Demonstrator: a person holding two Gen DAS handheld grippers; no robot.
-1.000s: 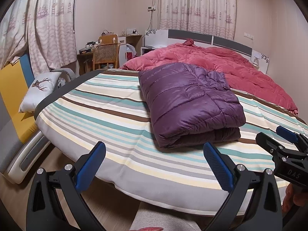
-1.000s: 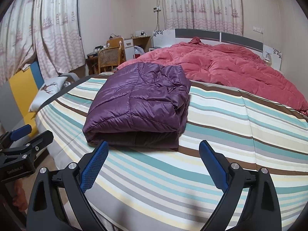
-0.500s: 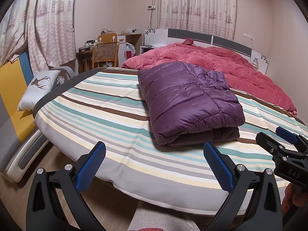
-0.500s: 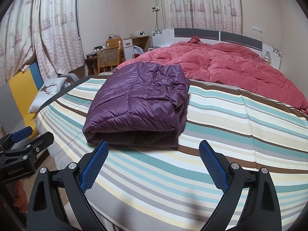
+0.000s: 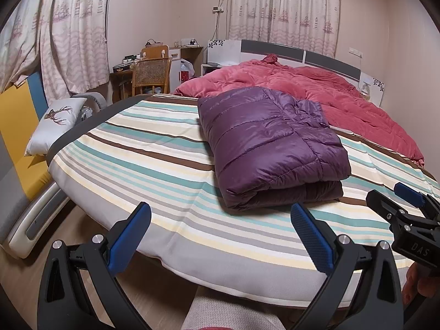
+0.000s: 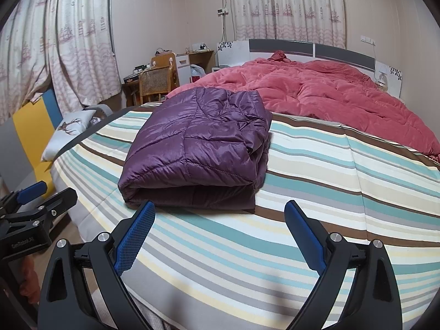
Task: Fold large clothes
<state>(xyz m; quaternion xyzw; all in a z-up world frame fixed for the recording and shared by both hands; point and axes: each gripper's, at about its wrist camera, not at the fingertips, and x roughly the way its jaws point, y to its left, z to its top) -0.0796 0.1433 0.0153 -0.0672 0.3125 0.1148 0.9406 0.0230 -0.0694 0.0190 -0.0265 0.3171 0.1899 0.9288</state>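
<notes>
Fingers of left gripper (image 5: 220,236) and right gripper (image 6: 220,235) spread wide, empty; folded jacket (image 5: 272,148) right-side layers visible only right view.

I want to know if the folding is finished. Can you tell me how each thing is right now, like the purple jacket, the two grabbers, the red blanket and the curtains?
Purple jacket: folded into a thick bundle, lying on the striped sheet.
Left gripper: open, empty, held off the jacket.
Right gripper: open, empty, held just short of the jacket.
Red blanket: rumpled, unfolded.
Curtains: drawn shut.
</notes>
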